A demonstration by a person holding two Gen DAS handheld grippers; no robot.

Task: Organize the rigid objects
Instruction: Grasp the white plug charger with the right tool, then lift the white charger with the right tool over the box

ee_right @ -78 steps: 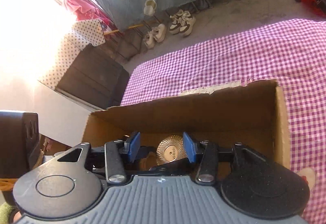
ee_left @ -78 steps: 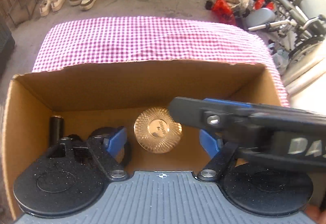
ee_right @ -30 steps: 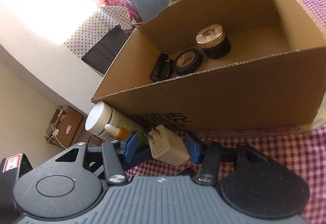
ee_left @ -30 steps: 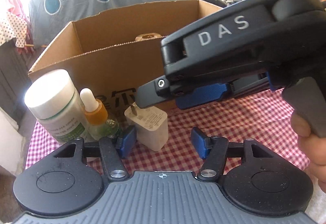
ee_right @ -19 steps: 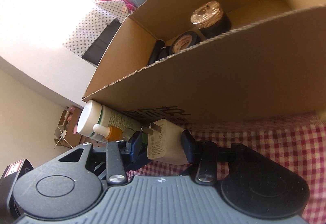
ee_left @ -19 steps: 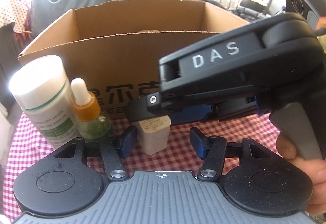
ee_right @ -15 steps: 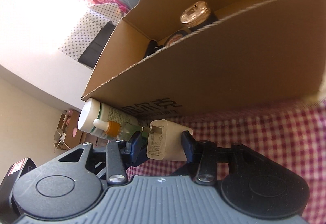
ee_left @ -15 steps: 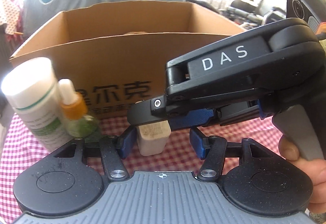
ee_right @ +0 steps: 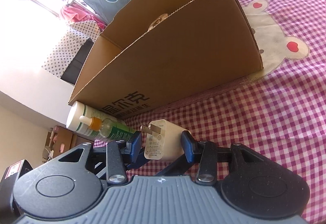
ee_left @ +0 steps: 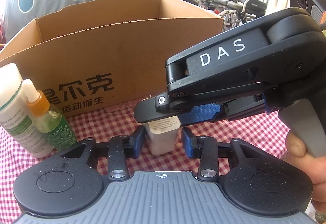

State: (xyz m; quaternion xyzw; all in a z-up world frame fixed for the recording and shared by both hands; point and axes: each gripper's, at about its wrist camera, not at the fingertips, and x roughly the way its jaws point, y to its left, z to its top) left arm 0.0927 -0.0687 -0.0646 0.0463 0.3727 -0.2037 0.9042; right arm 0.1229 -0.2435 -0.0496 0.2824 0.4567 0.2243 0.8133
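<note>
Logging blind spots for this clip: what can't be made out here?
- Cardboard box contents: its near wall hides them in both views; only a gold sliver shows, right wrist view.
- White bottle: cut off by the left edge, left wrist view.
- Charger label print: too small, both views.
</note>
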